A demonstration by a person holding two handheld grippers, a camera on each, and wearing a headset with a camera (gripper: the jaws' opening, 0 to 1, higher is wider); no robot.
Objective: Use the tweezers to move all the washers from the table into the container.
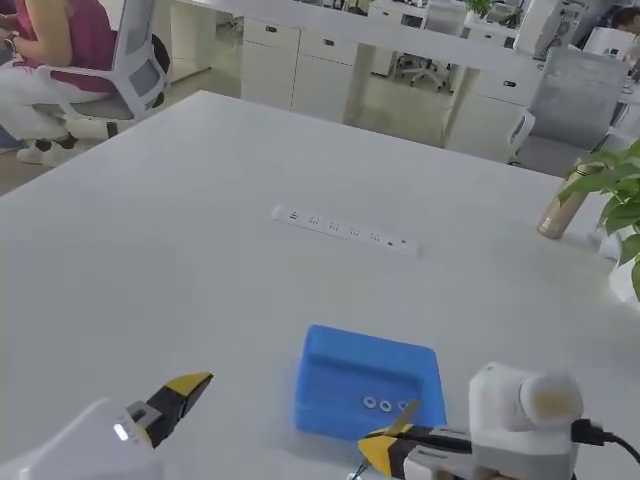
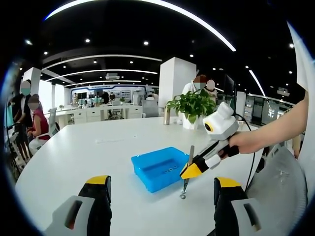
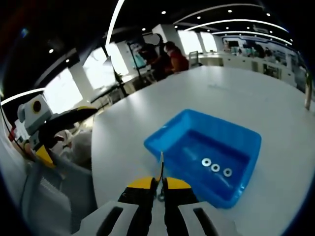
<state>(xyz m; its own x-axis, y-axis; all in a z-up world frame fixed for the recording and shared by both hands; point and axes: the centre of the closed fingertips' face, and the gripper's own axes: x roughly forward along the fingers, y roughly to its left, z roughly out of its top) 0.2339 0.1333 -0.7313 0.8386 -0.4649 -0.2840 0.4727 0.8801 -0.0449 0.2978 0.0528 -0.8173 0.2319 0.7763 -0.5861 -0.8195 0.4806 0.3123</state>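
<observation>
Your right gripper (image 3: 158,183) is pinched narrow on the tweezers (image 3: 161,164), whose tips point down at the table (image 1: 200,250) just beside the near wall of the blue container (image 1: 365,345). Three washers (image 3: 215,167) lie in a row inside it. Your left gripper (image 2: 162,180) hangs with its jaws wide, off to the side. Beyond the container, a power strip (image 1: 345,230), a bottle (image 1: 560,208) and a potted plant (image 1: 615,195) stand well apart from it.
</observation>
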